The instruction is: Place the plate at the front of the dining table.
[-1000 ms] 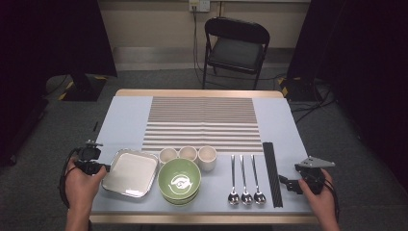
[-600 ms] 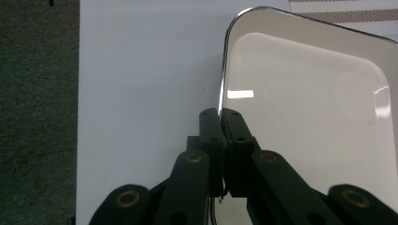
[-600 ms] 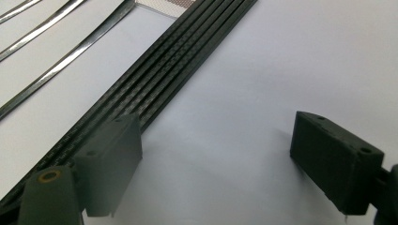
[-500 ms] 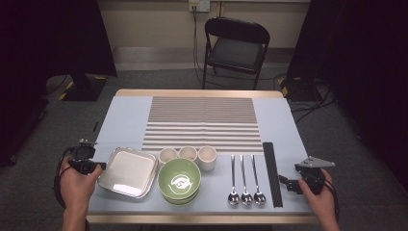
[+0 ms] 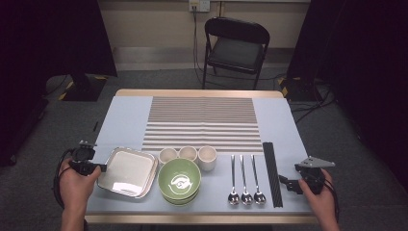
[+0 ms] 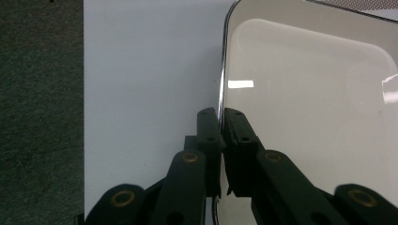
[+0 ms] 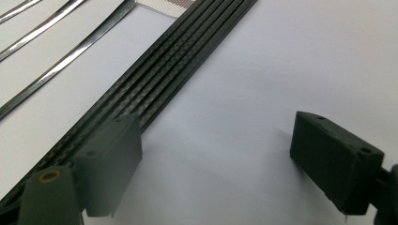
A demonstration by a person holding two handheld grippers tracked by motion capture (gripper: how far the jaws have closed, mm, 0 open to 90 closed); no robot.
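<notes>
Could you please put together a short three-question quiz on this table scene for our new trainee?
1. True or false: the left gripper has its jaws shut on the rim of the square plate.
2. How many spoons lie side by side on the table?
3. Which lies nearest the open right gripper: A) the green bowl, B) the black chopsticks, C) the three cups?

Key: 1 true; 2 three; 3 B.
</notes>
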